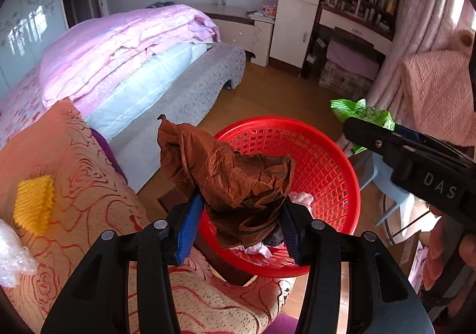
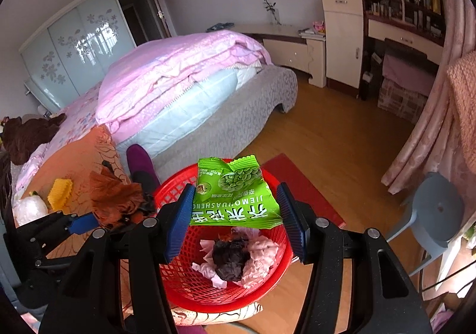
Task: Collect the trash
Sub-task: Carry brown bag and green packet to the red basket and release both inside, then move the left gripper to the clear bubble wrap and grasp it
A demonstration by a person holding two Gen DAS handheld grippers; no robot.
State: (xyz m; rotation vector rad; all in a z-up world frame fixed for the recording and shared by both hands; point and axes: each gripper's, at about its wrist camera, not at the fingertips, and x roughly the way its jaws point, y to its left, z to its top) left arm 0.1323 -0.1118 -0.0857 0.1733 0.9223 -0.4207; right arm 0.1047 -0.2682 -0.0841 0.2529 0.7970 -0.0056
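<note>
- My left gripper [image 1: 238,215] had its jaws clenched on crumpled brown paper [image 1: 229,173], above the red basket [image 1: 327,161] rim.
- My right gripper [image 2: 235,221] grasped the green snack wrapper [image 2: 235,194] over that basket.

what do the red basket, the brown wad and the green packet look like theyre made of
Red basket: glossy moulded plastic, open grid walls. Brown wad: probably thin paper or film, sharply creased, matte. Green packet: printed plastic film, shiny, with a serrated torn edge.
</note>
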